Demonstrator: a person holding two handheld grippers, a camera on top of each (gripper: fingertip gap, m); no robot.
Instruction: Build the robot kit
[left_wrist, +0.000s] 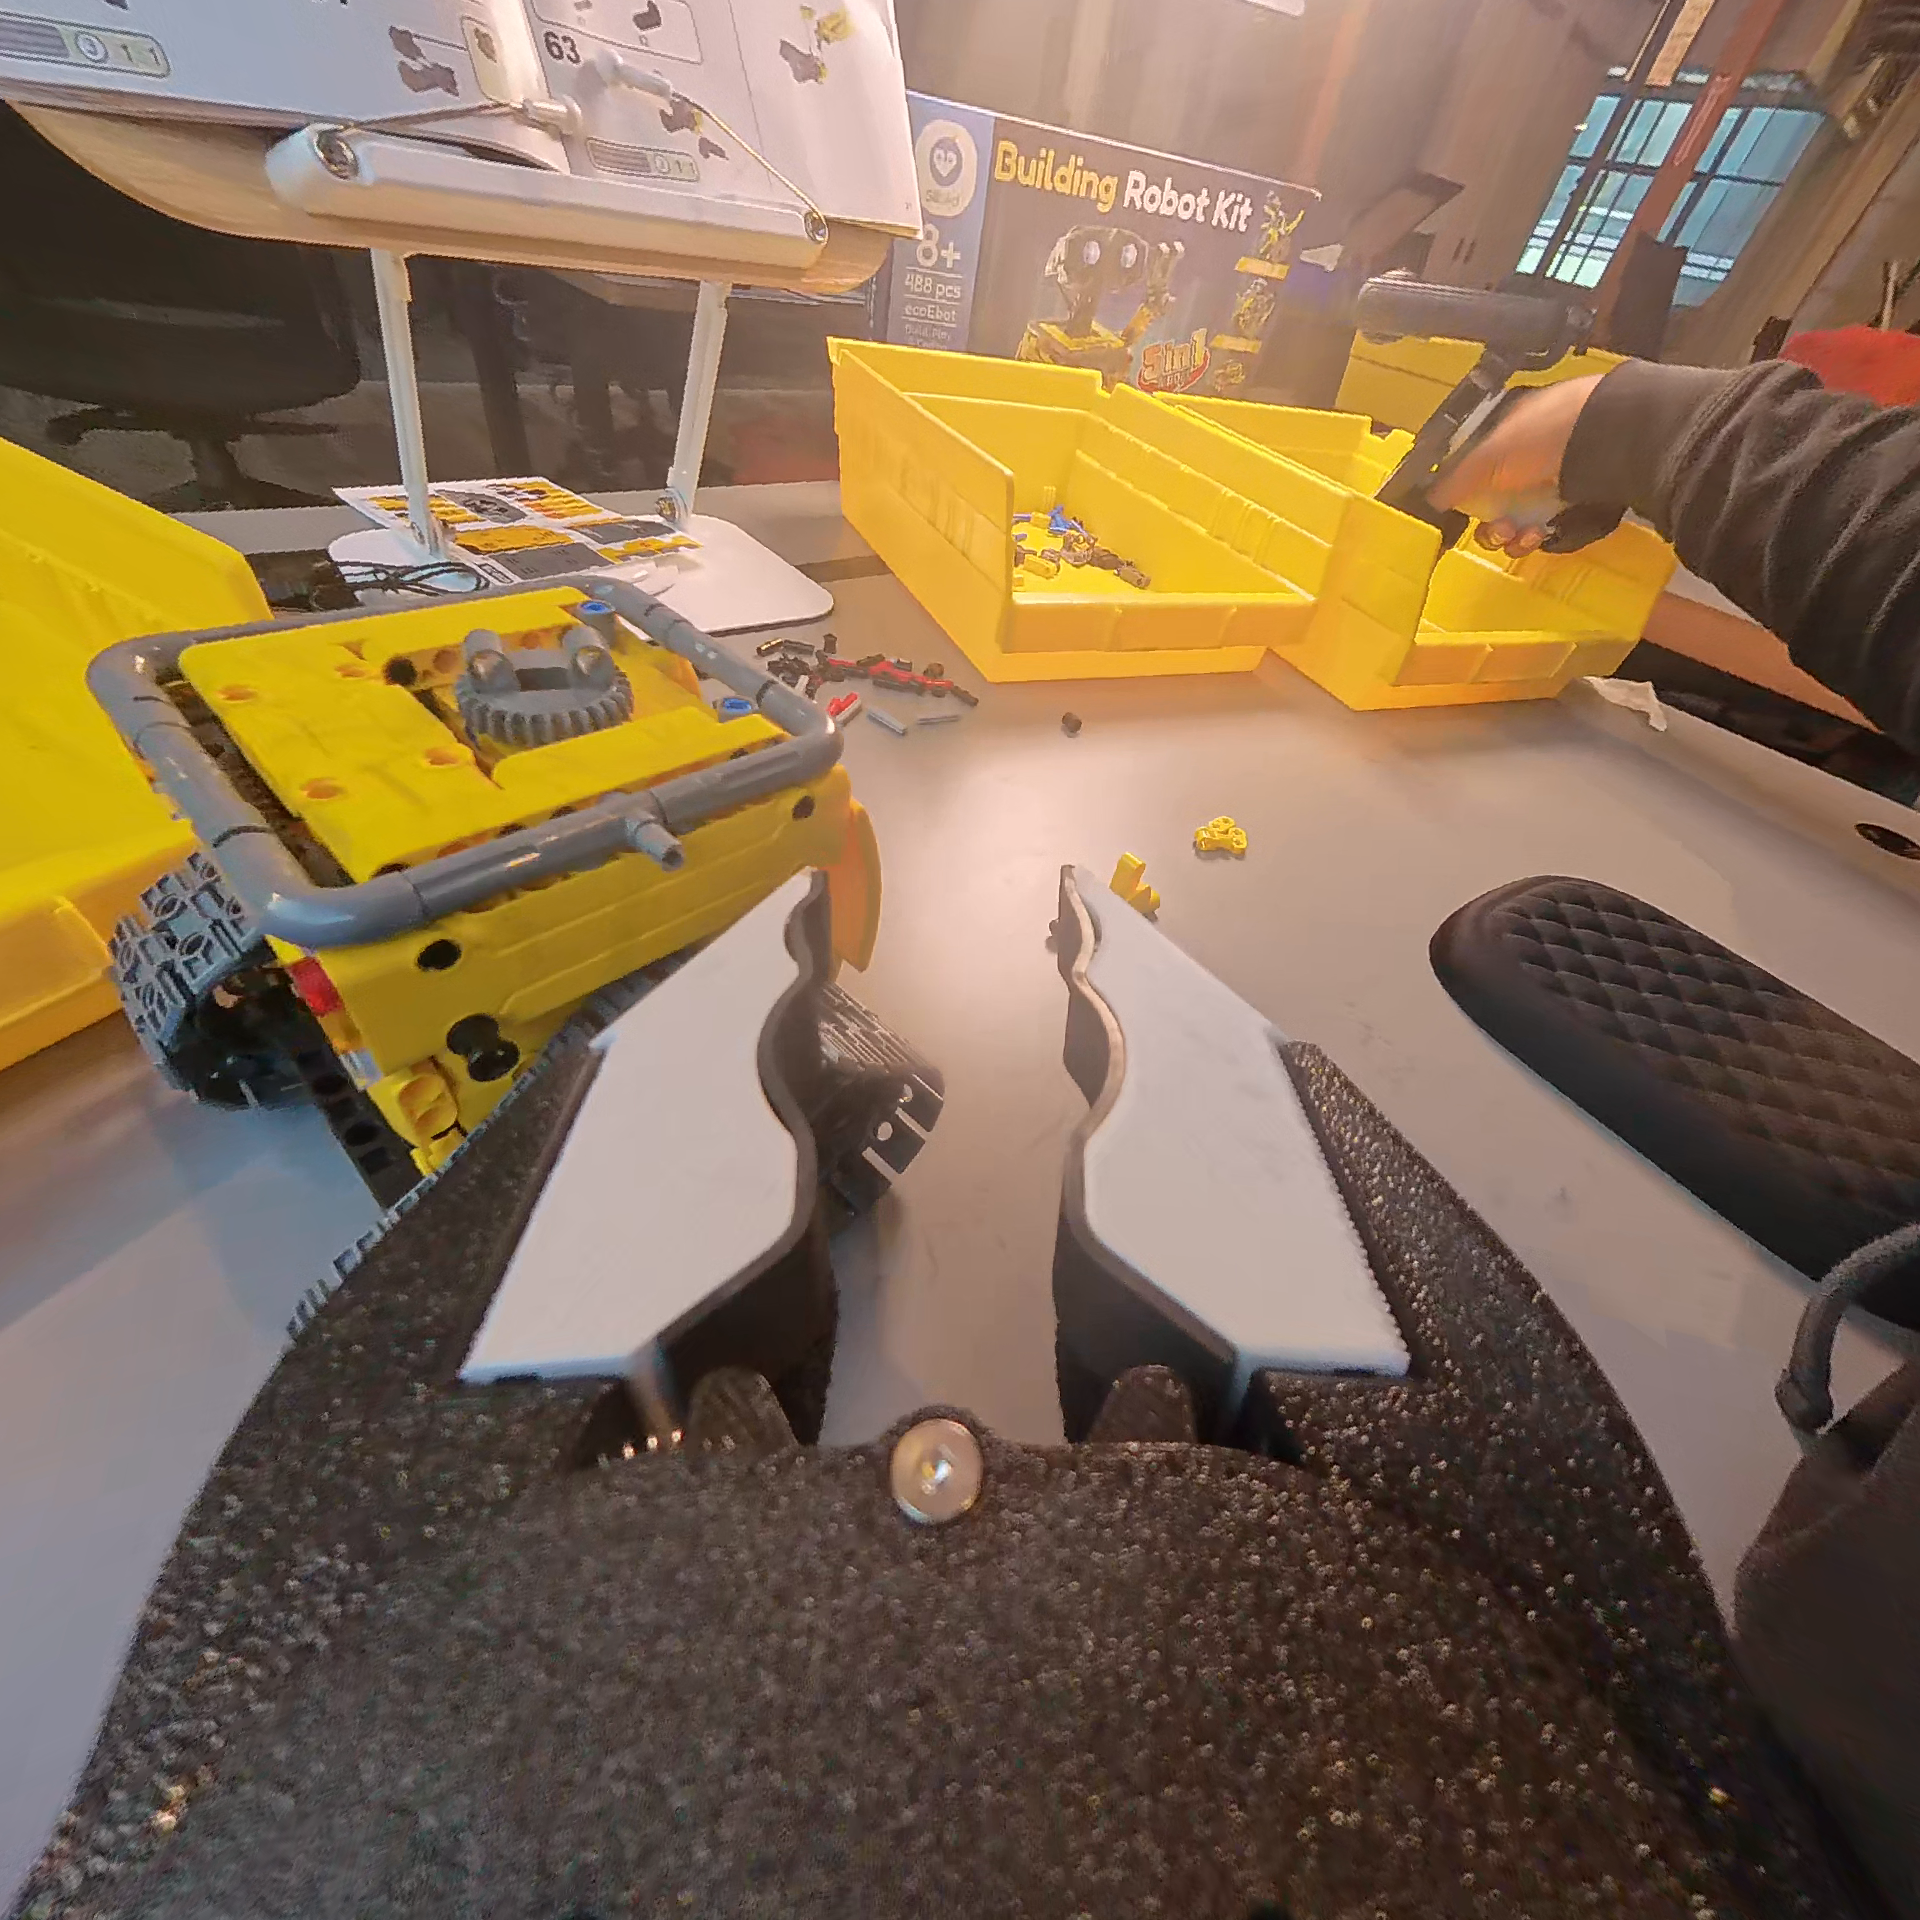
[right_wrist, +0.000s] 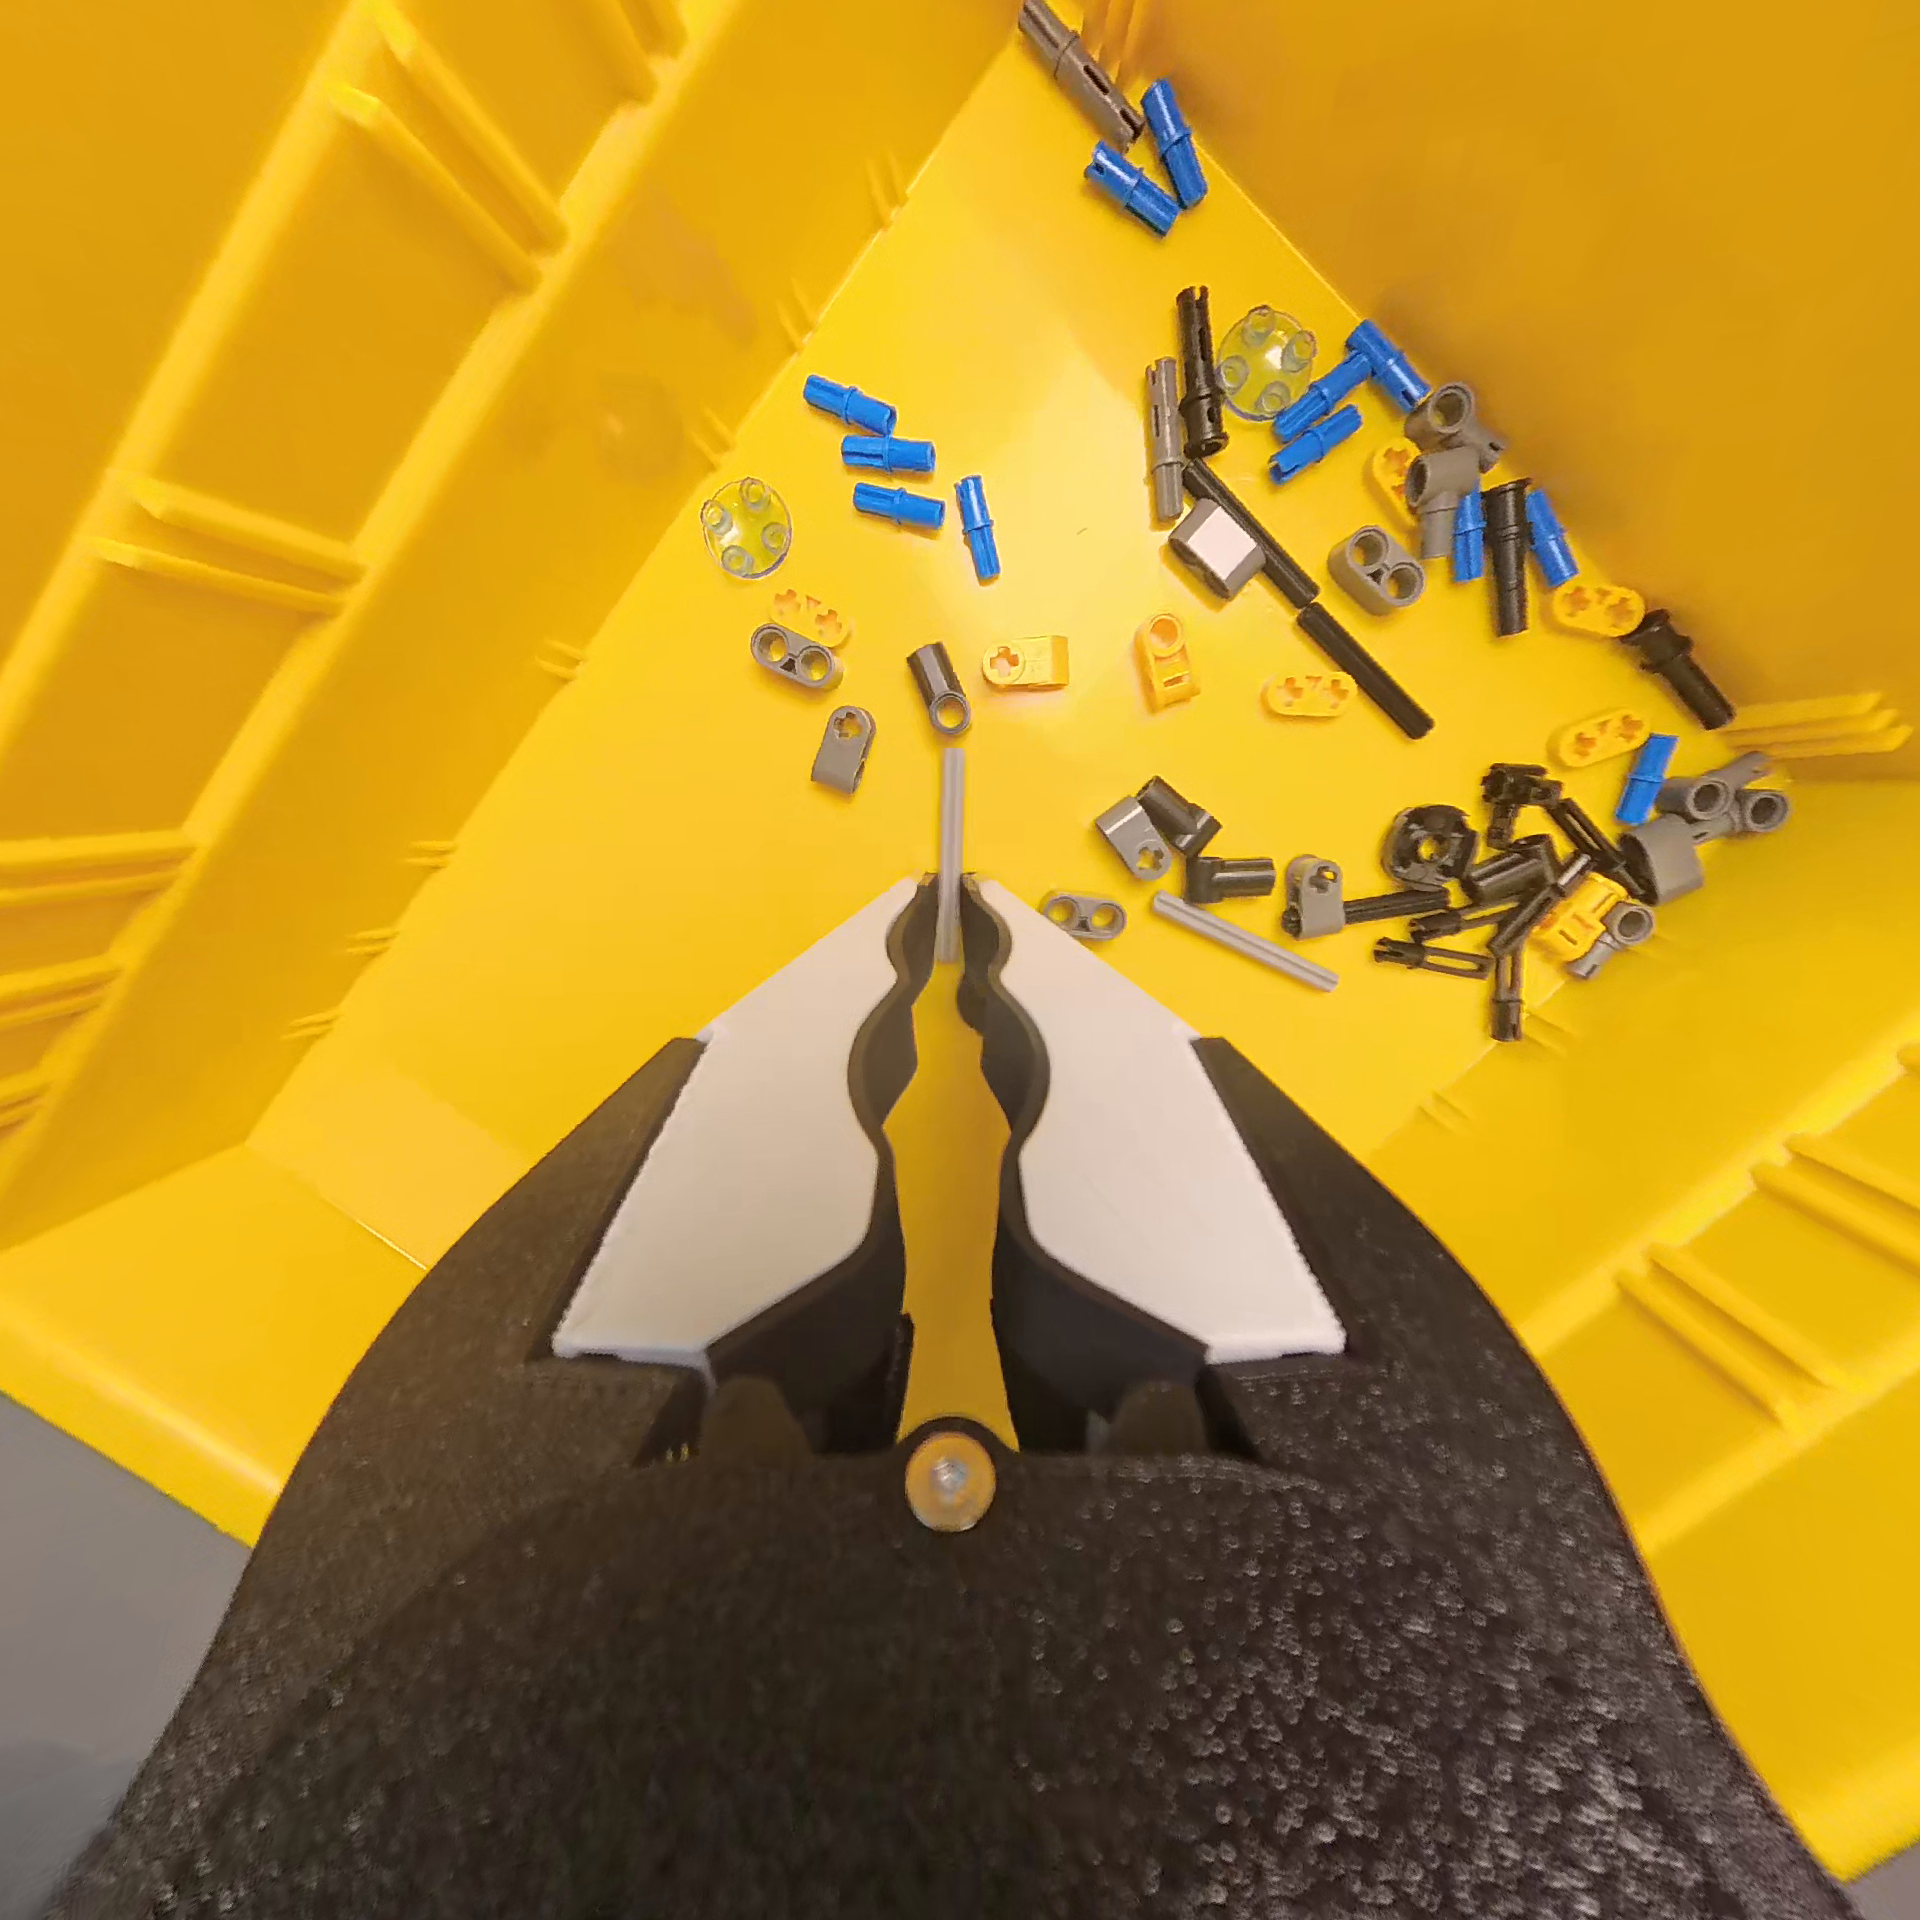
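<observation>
Left claw: we find it low over the grey table, its two fingers spread wide with nothing between them; the left finger lies just beside the yellow tracked model, a brick-built vehicle with a grey tube frame and a grey gear on top. Near the right fingertip we note a small yellow piece, and a little farther a yellow connector. Beyond, we list loose black and red pins, a white stand bearing an open instruction booklet, a printed kit box, yellow bins and a black padded rest. Right claw: we find it inside a yellow bin, fingers drawn nearly together and pinching a thin light-grey axle at the tips; the axle points forward over the bin floor. Around it we list blue pins, a dark grey sleeve, grey connectors, a second grey axle, clear round studs and a heap of black parts. In the left view, a sleeved hand holds this claw at the far bin
</observation>
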